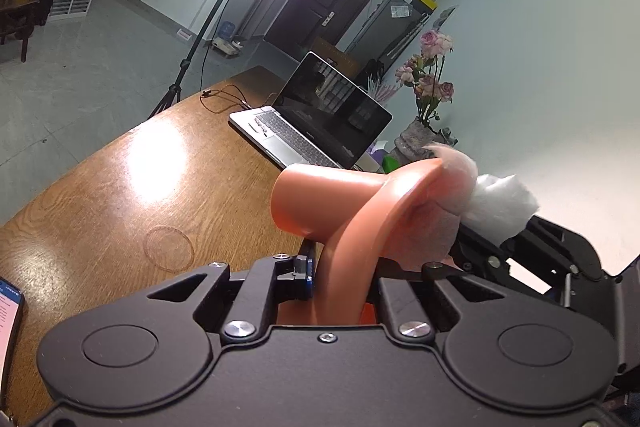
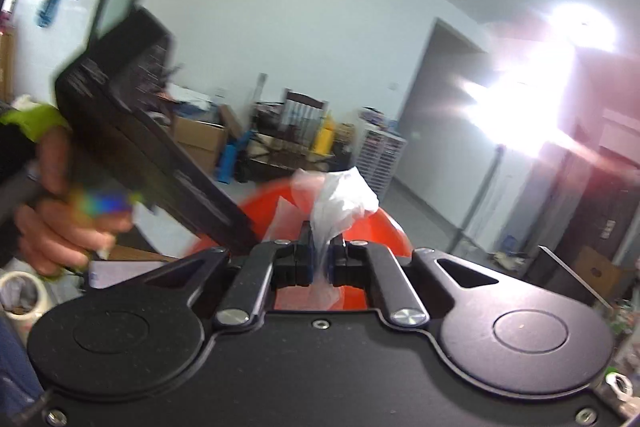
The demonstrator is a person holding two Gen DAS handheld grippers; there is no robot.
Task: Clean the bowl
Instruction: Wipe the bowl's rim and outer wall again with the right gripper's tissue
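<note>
The left gripper (image 1: pixel 340 267) clamps the tilted bowl (image 1: pixel 352 211) by its rim, above the table (image 1: pixel 120 187); a laptop (image 1: pixel 312 123) lies beyond. The right gripper (image 2: pixel 320 255) pinches a tissue (image 2: pixel 340 199) against the bowl's inside.

We note the right gripper (image 2: pixel 319 259) in the foreground with its jaws closed on a crumpled white tissue (image 2: pixel 340 201), which rises above the fingertips. Directly behind the tissue sits an orange bowl (image 2: pixel 384 227), its rim curving to either side of the jaws. At left, a hand (image 2: pixel 60 223) grips the handle of the left gripper (image 2: pixel 132 131), whose black body slants down to the bowl's left edge; motion blur leaves us unable to confirm whether it clamps the rim. A roll of tape (image 2: pixel 18 297) lies at lower left. A bright lamp (image 2: pixel 580 27) glares at upper right. Cardboard boxes (image 2: pixel 200 139) and a drawer cabinet (image 2: pixel 384 155) stand against the far wall.
</note>
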